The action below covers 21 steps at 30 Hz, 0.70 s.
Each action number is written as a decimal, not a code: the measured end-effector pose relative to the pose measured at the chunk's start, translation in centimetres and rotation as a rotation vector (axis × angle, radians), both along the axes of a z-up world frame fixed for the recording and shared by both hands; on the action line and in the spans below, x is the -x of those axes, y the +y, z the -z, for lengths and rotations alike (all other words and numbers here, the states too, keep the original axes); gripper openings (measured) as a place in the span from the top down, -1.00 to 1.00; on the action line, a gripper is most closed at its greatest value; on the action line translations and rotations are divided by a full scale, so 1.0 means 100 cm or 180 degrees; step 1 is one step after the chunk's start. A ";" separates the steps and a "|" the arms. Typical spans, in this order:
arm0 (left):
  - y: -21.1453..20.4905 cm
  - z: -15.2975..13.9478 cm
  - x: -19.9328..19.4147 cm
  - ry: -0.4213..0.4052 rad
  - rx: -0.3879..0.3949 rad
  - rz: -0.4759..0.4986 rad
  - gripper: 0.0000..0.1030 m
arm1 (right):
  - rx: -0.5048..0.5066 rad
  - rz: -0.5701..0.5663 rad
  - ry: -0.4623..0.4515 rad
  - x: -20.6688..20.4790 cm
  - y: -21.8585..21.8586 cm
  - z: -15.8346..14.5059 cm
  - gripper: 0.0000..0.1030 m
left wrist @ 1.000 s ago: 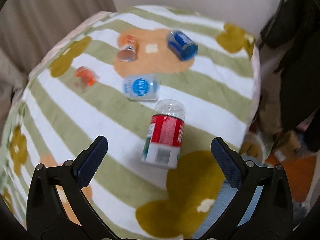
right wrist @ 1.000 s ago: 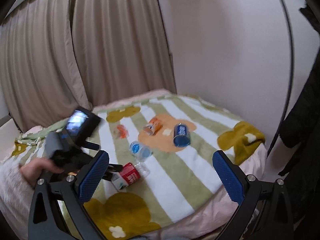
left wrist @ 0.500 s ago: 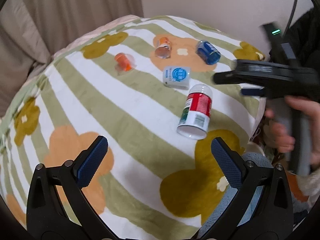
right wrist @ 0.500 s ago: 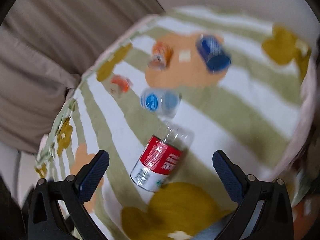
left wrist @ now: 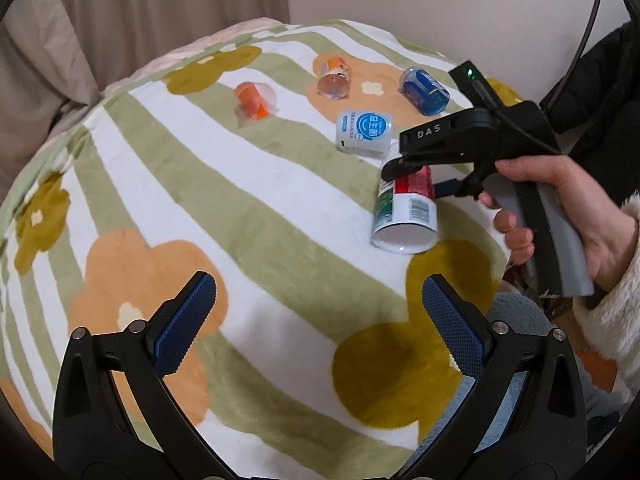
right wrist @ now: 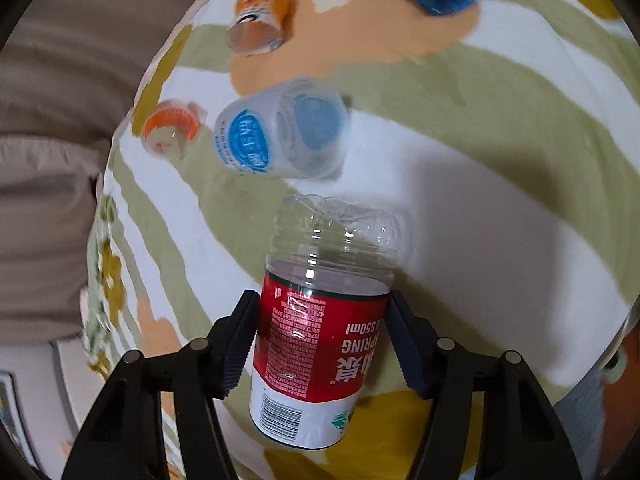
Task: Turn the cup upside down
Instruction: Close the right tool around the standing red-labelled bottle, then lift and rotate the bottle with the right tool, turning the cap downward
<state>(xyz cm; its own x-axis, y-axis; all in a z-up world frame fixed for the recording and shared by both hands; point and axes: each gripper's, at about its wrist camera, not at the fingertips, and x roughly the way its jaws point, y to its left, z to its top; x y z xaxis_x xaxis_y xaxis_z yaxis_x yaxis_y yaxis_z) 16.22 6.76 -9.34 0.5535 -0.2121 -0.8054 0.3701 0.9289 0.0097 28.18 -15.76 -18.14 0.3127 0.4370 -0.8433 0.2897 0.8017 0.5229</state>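
The cup is a cut clear plastic bottle with a red and white label point(right wrist: 320, 344). It lies on its side on the striped flower blanket, open end toward me in the left wrist view point(left wrist: 406, 210). My right gripper point(right wrist: 322, 340) has closed around its red label, one pad on each side. In the left wrist view the right gripper point(left wrist: 420, 172) comes in from the right over the cup, held by a hand. My left gripper point(left wrist: 318, 316) is open and empty, low over the blanket, well short of the cup.
Other cut-bottle cups lie on the blanket point(left wrist: 248, 200): a blue-labelled clear one point(left wrist: 364, 132) just beyond the red cup, a dark blue one point(left wrist: 424, 90), and two orange ones point(left wrist: 334, 76) point(left wrist: 254, 100). Curtains and a wall stand behind. The blanket edge drops off at the right.
My right gripper has swung down from high above the bed to the red-labelled cup and closed around it. My left gripper has pulled back and stays open.
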 end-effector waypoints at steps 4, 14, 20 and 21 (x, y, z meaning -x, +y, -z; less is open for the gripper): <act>0.005 0.001 -0.001 0.0047 0.0063 0.0002 -0.99 | 0.0177 -0.0514 0.0070 -0.015 0.005 -0.013 -0.14; 0.001 0.008 0.003 0.0138 0.0221 -0.0069 -0.99 | 0.1484 -0.2268 0.0329 -0.041 0.067 -0.012 -0.15; 0.006 0.012 0.007 0.0142 0.0192 -0.0163 -0.99 | 0.1484 -0.2352 0.0242 -0.044 0.066 -0.008 -0.16; 0.006 0.012 0.007 0.0148 0.0202 -0.0173 -0.99 | 0.1456 -0.2334 0.0229 -0.045 0.064 -0.008 -0.16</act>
<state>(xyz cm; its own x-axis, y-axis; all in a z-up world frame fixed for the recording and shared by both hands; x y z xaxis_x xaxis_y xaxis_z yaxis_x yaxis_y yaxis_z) 15.55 7.34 -10.55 0.5279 -0.2342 -0.8164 0.3178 0.9459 -0.0658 32.72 -9.37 -17.30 0.0241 0.1206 -0.9924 -0.3627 0.9261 0.1038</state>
